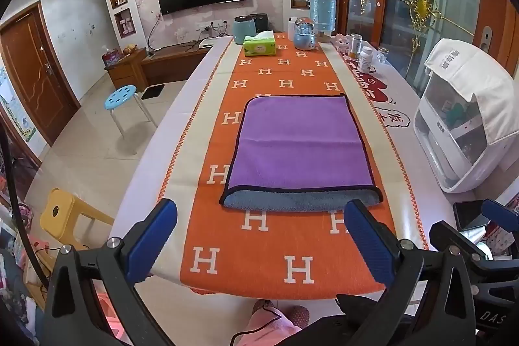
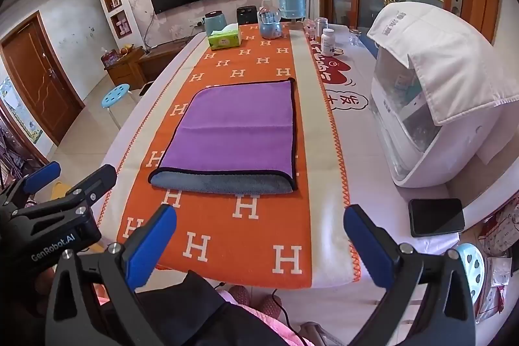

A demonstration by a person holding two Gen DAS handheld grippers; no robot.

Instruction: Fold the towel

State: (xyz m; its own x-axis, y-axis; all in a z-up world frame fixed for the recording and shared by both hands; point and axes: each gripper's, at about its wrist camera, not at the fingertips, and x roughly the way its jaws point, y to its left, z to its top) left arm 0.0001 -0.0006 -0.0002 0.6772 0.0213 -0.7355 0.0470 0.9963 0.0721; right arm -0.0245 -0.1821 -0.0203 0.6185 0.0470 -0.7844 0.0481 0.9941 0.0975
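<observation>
A purple towel (image 1: 301, 145) with a black hem lies folded flat on the orange runner (image 1: 259, 248), its grey underside showing along the near edge. It also shows in the right wrist view (image 2: 236, 132). My left gripper (image 1: 259, 216) is open and empty, held just short of the towel's near edge. My right gripper (image 2: 259, 226) is open and empty, near the table's front edge, to the right of the towel's near edge. The left gripper's fingers (image 2: 42, 174) show at the left of the right wrist view.
At the table's far end stand a green tissue box (image 1: 259, 45), a blue kettle (image 1: 244, 29), a blue jar (image 1: 305, 36) and bottles (image 1: 365, 59). A white appliance (image 2: 431, 106) and a black phone (image 2: 436, 216) are on the right. Stools (image 1: 121, 98) stand on the floor to the left.
</observation>
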